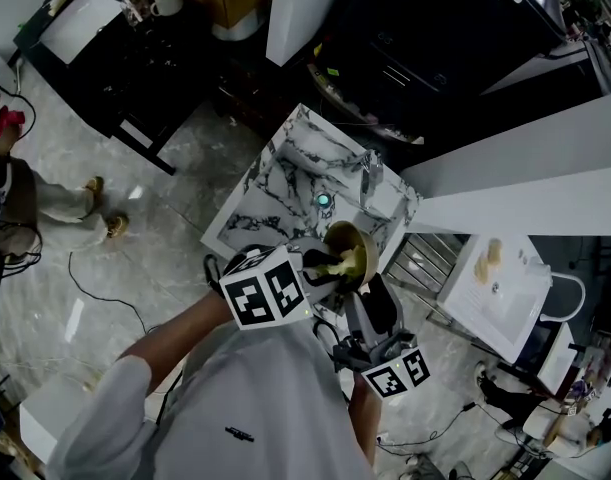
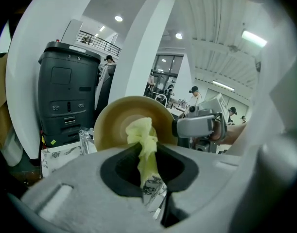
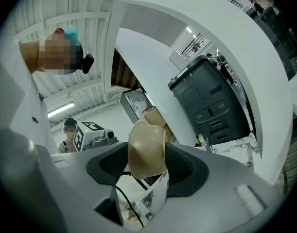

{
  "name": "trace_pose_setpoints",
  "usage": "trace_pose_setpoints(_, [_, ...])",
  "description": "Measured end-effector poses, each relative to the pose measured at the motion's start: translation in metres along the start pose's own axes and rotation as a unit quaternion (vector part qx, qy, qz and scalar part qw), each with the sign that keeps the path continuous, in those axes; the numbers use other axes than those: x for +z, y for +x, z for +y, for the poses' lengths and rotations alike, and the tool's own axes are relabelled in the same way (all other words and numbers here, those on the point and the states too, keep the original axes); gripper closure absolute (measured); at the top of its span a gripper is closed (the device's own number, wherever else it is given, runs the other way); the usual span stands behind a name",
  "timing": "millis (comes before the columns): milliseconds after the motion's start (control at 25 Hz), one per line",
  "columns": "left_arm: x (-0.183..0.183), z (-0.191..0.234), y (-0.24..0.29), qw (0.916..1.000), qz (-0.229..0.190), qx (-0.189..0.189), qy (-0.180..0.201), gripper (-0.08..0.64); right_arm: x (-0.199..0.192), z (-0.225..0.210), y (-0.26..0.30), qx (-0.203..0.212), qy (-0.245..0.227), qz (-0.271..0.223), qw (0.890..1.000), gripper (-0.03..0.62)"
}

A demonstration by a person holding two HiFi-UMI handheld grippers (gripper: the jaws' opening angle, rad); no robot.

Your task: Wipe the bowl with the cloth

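A tan bowl (image 1: pixel 351 253) is held in the air above the marble table, tipped on its side with its mouth toward the left gripper. My right gripper (image 3: pixel 147 166) is shut on the bowl (image 3: pixel 146 149), clamping its rim edge-on. My left gripper (image 2: pixel 147 171) is shut on a pale yellow cloth (image 2: pixel 145 144), whose bunched end presses into the hollow of the bowl (image 2: pixel 120 123). In the head view the cloth (image 1: pixel 330 264) shows at the bowl's mouth, with the left gripper (image 1: pixel 320 268) just left of it and the right gripper (image 1: pixel 363 303) below.
A small marble-topped table (image 1: pixel 285 183) stands below the bowl, with a glass (image 1: pixel 370 168) and a small teal-lit object (image 1: pixel 323 201) on it. Black cabinets stand behind, a white table (image 1: pixel 495 283) at right. Cables cross the floor; a person stands at far left.
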State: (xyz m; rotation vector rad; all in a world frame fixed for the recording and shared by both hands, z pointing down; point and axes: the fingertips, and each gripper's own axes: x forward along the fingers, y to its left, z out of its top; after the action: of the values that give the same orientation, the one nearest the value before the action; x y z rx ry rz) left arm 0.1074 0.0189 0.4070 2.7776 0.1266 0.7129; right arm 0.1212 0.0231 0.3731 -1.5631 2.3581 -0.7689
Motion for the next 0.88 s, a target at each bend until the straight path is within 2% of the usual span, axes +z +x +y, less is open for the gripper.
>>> trace_pose_setpoints(200, [0.015,-0.002,-0.006,0.9988,-0.040,-0.011,-0.025,0.497,0.001,0.003,0.001,0.006,0.000,-0.003,1.000,0.344])
trace_pose_setpoints(360, [0.024,0.003,-0.009,0.9978,-0.059,0.001,-0.030,0.497,0.001,0.003,0.001,0.010,0.003,-0.002,1.000,0.344])
trace_pose_setpoints(640, [0.011,0.024,-0.009,0.9976,-0.023,0.058,-0.028,0.497,0.002,0.005,-0.001,0.013,0.005,-0.007,1.000,0.344])
trace_pose_setpoints(880, [0.003,0.028,-0.008,0.9965,-0.005,0.073,-0.039,0.497,-0.001,0.005,0.000,0.011,0.004,-0.004,1.000,0.344])
